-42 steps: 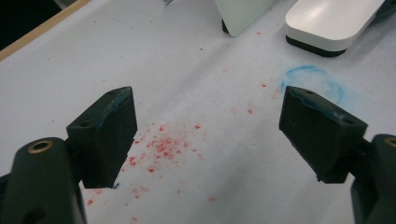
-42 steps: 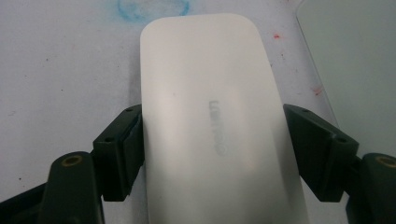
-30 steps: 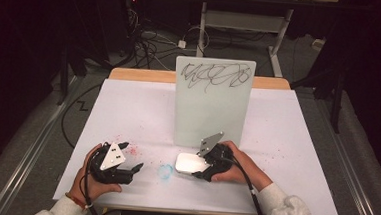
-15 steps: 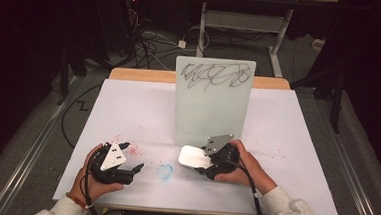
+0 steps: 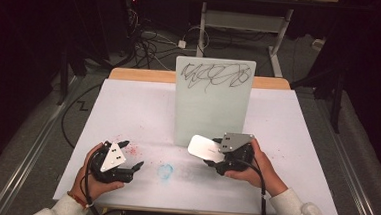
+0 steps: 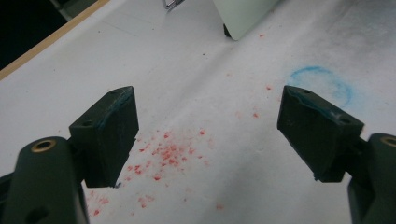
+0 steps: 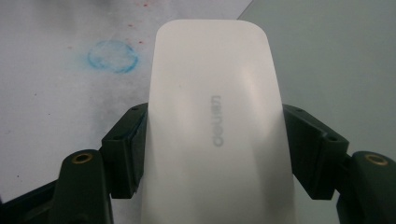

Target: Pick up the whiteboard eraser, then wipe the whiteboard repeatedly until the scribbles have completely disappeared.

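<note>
— Where's the eraser sitting relative to the right gripper?

— Clamped between its jaws and sticking out ahead of them, long axis running straight along the jaws. The whiteboard with the scribble stands just beyond its tip, the marks higher up.

— And the left gripper?

— Jaws spread wide, holding nothing, resting on the table well to the eraser's other side, near the blue smudge. The right hand is plainly the nearer one.

— Anything changed over the last second?

— The eraser has lifted and moved toward the board's foot — the left hand has barely shifted.
</note>
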`<state>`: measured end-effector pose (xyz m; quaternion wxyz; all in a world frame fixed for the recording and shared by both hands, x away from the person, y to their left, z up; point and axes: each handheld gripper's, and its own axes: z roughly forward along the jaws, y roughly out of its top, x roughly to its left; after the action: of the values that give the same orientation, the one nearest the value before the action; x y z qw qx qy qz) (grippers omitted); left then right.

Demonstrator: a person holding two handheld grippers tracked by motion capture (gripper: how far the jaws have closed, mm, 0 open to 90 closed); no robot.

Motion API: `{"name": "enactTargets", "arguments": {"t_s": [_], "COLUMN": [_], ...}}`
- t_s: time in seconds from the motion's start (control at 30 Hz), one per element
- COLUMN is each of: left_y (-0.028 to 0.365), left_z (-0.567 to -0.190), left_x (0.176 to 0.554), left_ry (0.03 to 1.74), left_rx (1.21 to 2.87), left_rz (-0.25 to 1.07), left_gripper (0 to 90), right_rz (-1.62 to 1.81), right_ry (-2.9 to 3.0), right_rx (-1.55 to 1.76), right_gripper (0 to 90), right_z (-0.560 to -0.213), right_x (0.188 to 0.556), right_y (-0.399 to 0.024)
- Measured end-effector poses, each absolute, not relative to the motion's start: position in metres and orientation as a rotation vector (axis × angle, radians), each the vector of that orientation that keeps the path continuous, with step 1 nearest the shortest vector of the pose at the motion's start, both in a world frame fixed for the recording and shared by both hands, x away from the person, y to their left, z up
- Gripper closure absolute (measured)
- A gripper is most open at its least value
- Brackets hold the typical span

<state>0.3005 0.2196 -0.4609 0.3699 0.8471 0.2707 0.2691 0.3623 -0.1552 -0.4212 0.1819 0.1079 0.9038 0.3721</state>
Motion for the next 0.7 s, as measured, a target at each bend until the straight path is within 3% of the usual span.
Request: {"name": "enactTargets", "arguments": {"t_s": [0.7], "left_y": [0.222], "left_z": [-0.461], "left_x": [0.301], "left_ry": [0.703], "left_rx": [2.180], "left_rz": [0.688], "left_gripper": [19.9], "right_rz": [1.092], "right_ry": [2.289], "right_rx": [0.418], "right_gripper": [30.8], "right_z": [-0.395], "right_x": [0.357], "right_y": [-0.184]}}
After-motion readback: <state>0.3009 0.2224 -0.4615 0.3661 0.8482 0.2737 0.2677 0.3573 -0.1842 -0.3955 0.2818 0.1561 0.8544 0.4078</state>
